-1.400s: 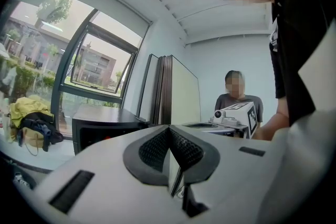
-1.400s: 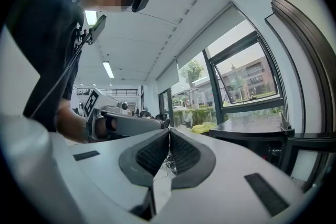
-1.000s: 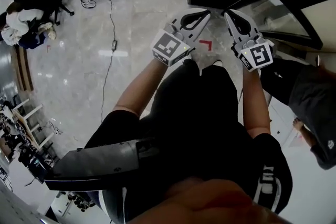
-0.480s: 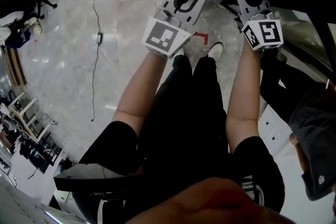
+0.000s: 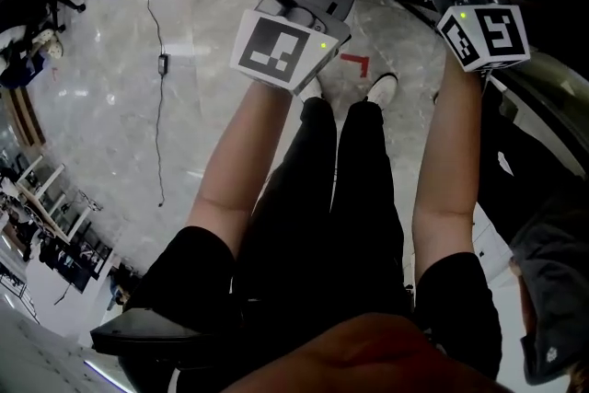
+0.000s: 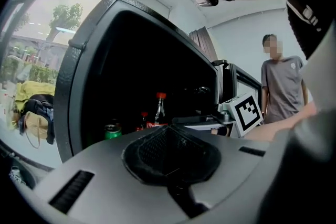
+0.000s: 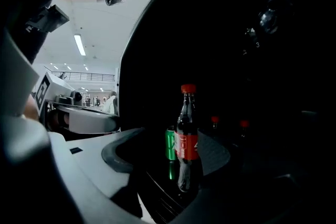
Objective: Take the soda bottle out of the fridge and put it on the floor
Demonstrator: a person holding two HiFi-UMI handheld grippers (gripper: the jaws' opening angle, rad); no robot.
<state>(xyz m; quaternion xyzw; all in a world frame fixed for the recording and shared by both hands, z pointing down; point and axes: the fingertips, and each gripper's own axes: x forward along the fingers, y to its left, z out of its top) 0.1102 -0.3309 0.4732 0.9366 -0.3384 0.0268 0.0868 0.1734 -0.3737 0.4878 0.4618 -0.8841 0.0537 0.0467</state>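
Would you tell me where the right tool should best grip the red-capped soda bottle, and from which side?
Probably grip the soda bottle around its red-labelled body, from the open front of the fridge: it stands upright, its neck tapers, and a green can sits close beside it. The right tool faces it, jaws opening, the bottle between them untouched.

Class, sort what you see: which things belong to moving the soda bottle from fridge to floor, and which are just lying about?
Belongs to the job: soda bottle, upright inside the fridge, which is open; floor.

Just lying about: green can beside the bottle; cable on the floor; bags beside the fridge.
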